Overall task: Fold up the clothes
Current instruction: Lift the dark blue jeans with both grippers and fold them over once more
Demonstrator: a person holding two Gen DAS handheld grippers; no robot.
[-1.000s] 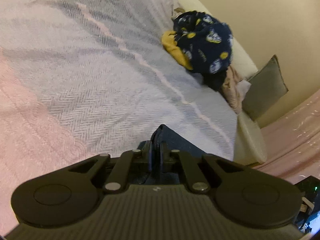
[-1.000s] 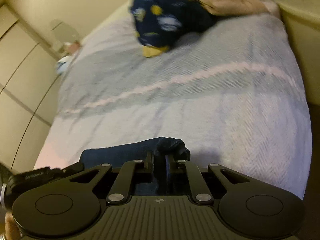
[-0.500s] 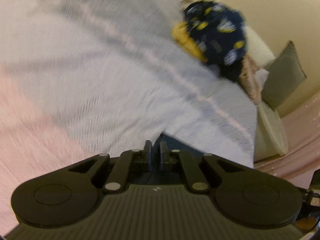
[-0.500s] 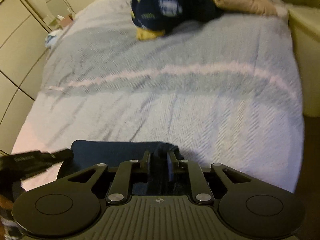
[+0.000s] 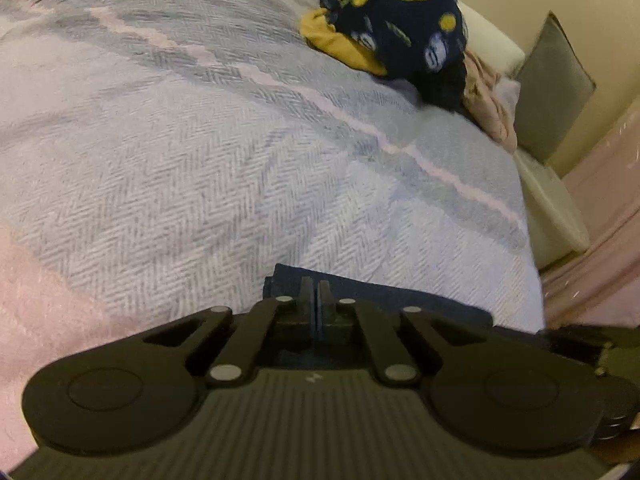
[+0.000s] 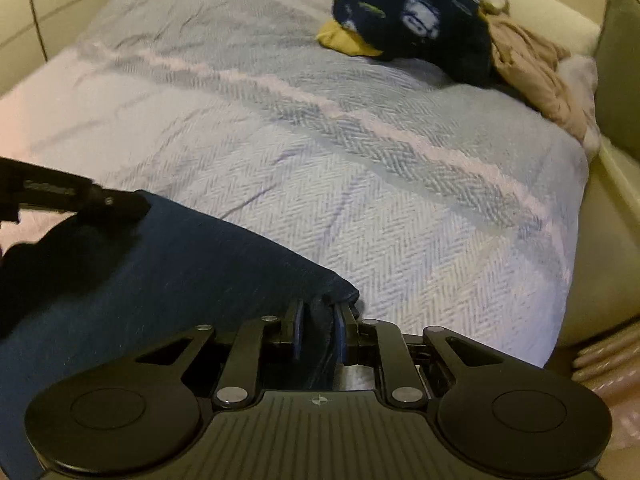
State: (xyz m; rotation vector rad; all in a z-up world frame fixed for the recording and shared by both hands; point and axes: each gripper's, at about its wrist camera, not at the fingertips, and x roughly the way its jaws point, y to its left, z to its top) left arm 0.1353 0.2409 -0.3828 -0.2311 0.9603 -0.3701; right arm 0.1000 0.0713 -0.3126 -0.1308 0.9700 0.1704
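Note:
A dark blue garment [image 6: 180, 272] lies spread on the near part of the grey herringbone blanket [image 6: 360, 184]. Its far edge runs straight and taut between my two grippers. My right gripper [image 6: 318, 312] pinches the garment's right corner, with cloth filling the gap between its pads. My left gripper [image 5: 316, 286] is shut, its fingertips over the garment's [image 5: 380, 300] left corner. In the right wrist view the left gripper [image 6: 128, 204] rests on that same far corner. Most of the garment is hidden under the gripper bodies.
A heap of clothes sits at the bed's far end: a navy patterned piece [image 5: 400, 20] over a yellow one [image 5: 340, 44], with beige cloth [image 6: 536, 76] beside it. A grey cushion [image 5: 556, 88] leans on the wall. A pink cover [image 5: 48, 300] lies left; the bed's edge drops off right.
Both grippers have sunk toward the bed and rolled. The garment, bunched up at the fingertips before, now lies spread flat on the blanket. The right jaws stand slightly wider.

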